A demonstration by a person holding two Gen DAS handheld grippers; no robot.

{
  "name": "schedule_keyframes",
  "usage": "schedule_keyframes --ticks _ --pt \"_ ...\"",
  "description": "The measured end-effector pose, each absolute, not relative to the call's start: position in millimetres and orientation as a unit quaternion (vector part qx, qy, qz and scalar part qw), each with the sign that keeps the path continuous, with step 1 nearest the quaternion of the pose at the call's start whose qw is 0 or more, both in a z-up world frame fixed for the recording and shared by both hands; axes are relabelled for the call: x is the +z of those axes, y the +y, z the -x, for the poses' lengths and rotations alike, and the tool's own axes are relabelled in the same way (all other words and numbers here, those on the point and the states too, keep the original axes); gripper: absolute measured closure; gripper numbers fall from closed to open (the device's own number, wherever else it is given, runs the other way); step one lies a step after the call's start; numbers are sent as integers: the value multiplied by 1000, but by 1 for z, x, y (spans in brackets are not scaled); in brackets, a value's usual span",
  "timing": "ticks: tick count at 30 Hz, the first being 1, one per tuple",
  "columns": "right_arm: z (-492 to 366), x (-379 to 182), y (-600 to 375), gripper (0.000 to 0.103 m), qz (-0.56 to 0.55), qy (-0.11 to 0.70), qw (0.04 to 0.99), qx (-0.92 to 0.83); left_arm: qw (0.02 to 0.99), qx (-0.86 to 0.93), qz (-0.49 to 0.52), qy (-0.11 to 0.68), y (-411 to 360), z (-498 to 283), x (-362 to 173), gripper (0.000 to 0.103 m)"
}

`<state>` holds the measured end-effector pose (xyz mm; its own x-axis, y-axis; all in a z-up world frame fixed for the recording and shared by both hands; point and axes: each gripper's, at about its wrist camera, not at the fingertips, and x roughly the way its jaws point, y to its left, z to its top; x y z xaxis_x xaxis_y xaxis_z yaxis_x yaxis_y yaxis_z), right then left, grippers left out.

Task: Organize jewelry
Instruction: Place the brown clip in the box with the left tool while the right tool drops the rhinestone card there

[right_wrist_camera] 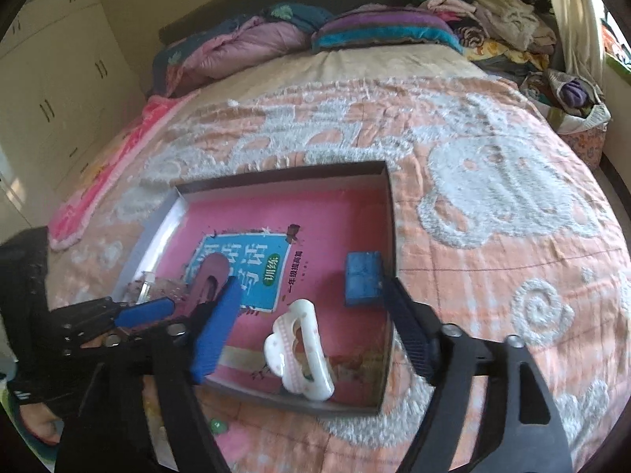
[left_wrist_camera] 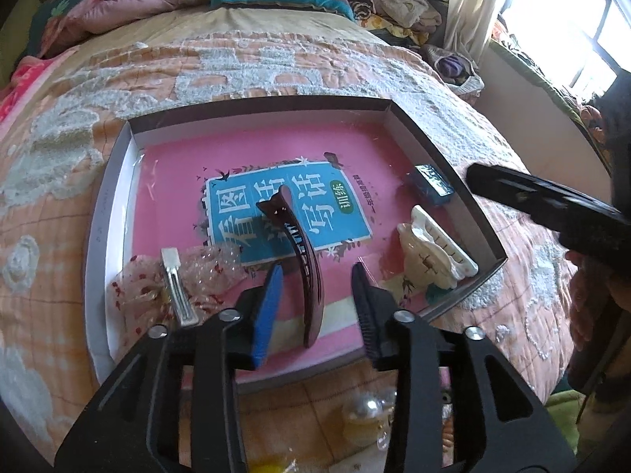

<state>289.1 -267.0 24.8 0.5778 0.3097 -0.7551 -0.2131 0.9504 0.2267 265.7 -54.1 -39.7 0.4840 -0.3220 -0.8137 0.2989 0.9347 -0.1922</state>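
Observation:
A shallow dark-rimmed box (left_wrist_camera: 256, 104) (right_wrist_camera: 284, 171) lies on the bed with a pink book as its floor. A long brown hair clip (left_wrist_camera: 303, 260) (right_wrist_camera: 211, 276) rests on the book between the fingers of my left gripper (left_wrist_camera: 317, 272), which stands open with its pads clear of the clip. A white claw clip (left_wrist_camera: 430, 252) (right_wrist_camera: 299, 351) lies at the box's near right corner. My right gripper (right_wrist_camera: 311, 287) is open wide around it without touching. A silver clip on a sheer spotted bow (left_wrist_camera: 177, 287) lies at the left, and a small blue box (left_wrist_camera: 432, 183) (right_wrist_camera: 363, 278) at the right wall.
The box sits on a peach and white quilt (right_wrist_camera: 493, 181) near the bed's edge. Pillows and a heap of clothes (right_wrist_camera: 493, 12) fill the head of the bed. A wardrobe (right_wrist_camera: 51, 90) stands left and a window (left_wrist_camera: 583, 27) right. Small items (left_wrist_camera: 366, 410) lie on the floor below.

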Motion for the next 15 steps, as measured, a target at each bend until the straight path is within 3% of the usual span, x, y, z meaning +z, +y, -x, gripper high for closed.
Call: schedule_keyframes --ticks 4,8,12,15 --pt "-272 41 -274 14 -61 417 895 143 864 -176 16 472 -52 -258 -31 50" --pt "-258 55 -278 12 -63 405 902 139 868 -172 21 465 -49 -249 -19 37" --pt "-243 71 -283 12 -63 388 909 137 874 -171 30 453 -45 -238 -1 16" --pt "-230 84 -287 11 -67 374 915 138 880 -166 31 444 -41 -228 12 10"
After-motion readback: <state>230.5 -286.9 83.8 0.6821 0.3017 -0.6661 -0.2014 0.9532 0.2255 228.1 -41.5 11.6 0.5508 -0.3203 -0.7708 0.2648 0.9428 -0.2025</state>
